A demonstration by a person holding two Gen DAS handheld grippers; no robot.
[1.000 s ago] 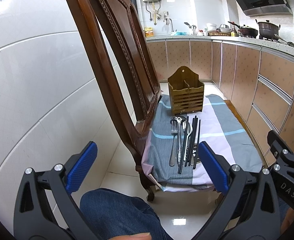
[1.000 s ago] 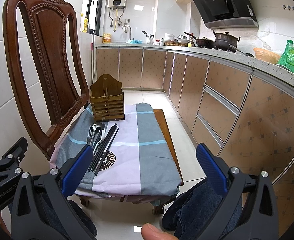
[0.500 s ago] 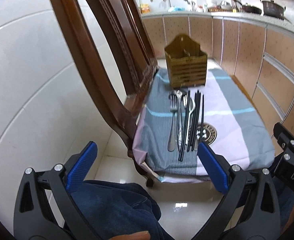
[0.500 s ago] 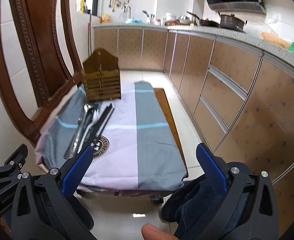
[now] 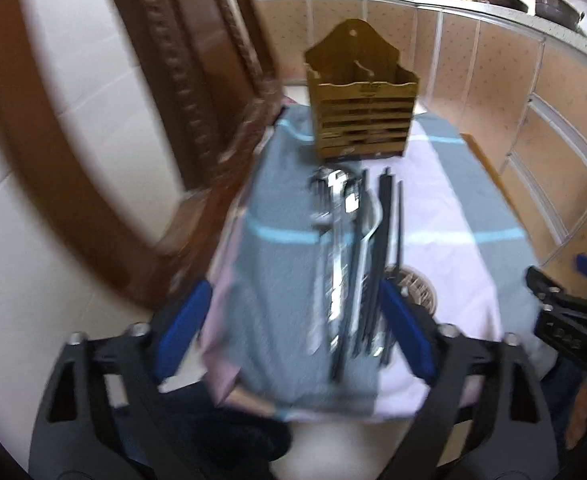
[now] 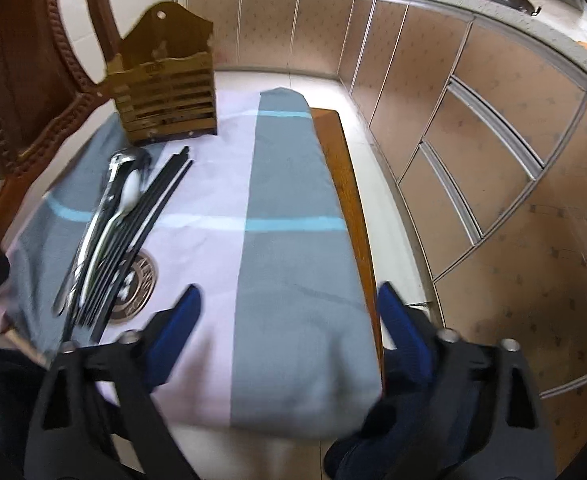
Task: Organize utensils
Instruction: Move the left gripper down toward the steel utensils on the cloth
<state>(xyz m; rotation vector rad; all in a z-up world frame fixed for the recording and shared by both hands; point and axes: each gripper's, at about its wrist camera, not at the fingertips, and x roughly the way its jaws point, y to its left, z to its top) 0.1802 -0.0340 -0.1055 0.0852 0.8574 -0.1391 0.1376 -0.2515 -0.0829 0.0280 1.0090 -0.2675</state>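
A row of utensils [image 5: 349,256], metal forks and spoons beside black chopsticks, lies on a cloth-covered low table [image 5: 453,216]. It also shows in the right wrist view [image 6: 121,224]. A slatted wooden utensil holder [image 5: 361,108] stands upright at the table's far end, seen too in the right wrist view [image 6: 165,96]. My left gripper [image 5: 297,328] is open and empty over the near ends of the utensils. My right gripper [image 6: 289,332] is open and empty over the table's near right part.
A carved wooden chair [image 5: 197,80] stands against the tiled wall at the table's left. Kitchen cabinets [image 6: 493,128] run along the right, with a strip of floor between. The cloth [image 6: 285,216] is striped grey and pale pink with a round logo.
Both grippers have moved forward and down toward the table. The left one now hovers over the utensils' near ends. Both stay open.
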